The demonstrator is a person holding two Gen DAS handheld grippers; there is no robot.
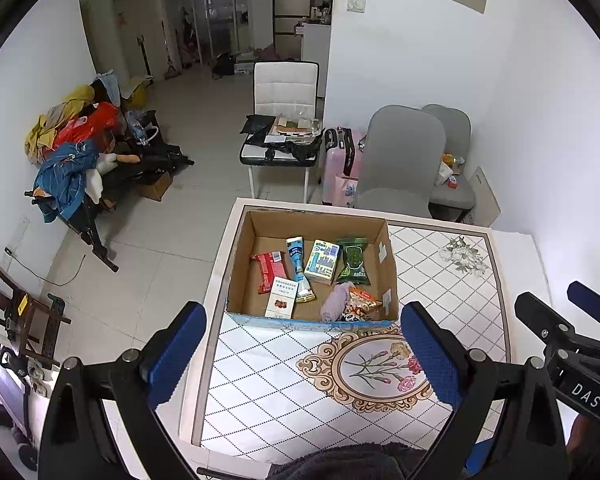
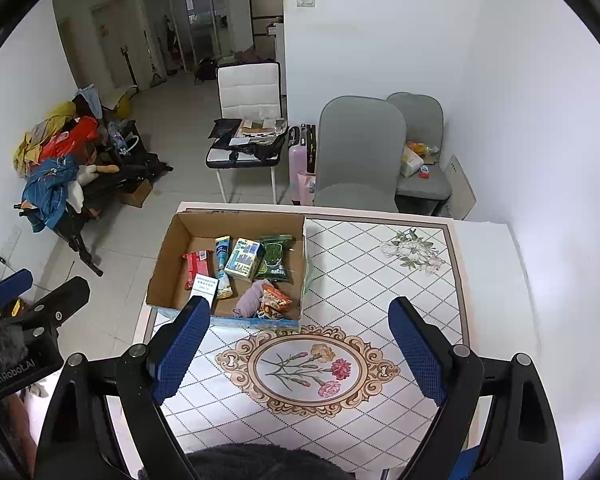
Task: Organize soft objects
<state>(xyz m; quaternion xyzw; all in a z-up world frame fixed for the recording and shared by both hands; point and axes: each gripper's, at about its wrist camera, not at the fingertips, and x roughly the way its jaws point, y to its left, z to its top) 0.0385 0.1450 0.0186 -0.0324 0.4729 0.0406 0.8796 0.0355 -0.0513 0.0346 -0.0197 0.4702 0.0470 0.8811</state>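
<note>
Hovering left gripper [image 1: 300,354]: fingers wide apart, holding nothing, above the tablecloth [image 1: 284,396].
Right gripper [image 2: 300,346]: equally spread, empty.
Cardboard box [image 1: 236,272]: ahead of both, holding snack packets and a lilac soft roll [image 1: 334,302].
Right view only: white carton [image 2: 205,285] partly hidden behind the left finger.
Packet print: illegible.

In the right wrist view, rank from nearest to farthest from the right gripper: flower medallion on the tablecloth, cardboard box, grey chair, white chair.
From the right gripper:
1. Flower medallion, directly between the open fingers.
2. Cardboard box, ahead and left on the table.
3. Grey chair, beyond the table's far edge.
4. White chair, farther back on the floor, left.
</note>
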